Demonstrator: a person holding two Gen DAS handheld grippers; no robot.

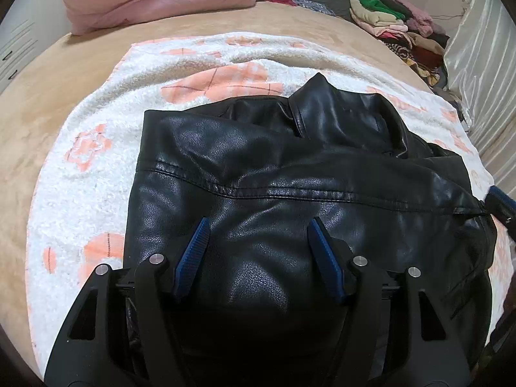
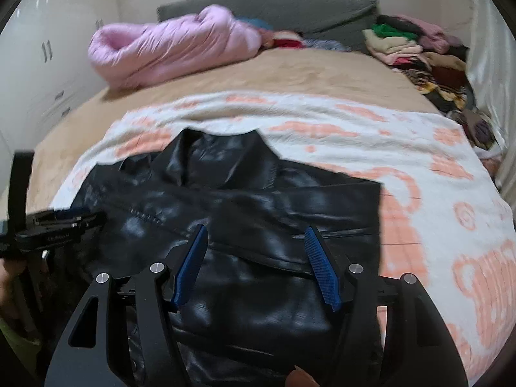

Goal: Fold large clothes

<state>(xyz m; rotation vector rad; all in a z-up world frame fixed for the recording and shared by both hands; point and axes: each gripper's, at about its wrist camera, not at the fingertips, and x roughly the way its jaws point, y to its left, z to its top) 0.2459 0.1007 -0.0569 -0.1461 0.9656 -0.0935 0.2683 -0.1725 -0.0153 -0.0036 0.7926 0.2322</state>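
Observation:
A black leather jacket lies folded on a white blanket with orange flowers, collar toward the far side. My left gripper hovers low over its near left part. The jaws stand apart with the leather bulging under and between the blue pads, which do not press on it. In the right wrist view my right gripper is open over the near right part of the jacket, with nothing pinched. The left gripper shows at that view's left edge, and the right gripper at the left view's right edge.
The blanket covers a tan bed. A pink quilt lies at the far left, a grey headboard cushion behind it, and stacked clothes along the far right. White cupboards stand to the left.

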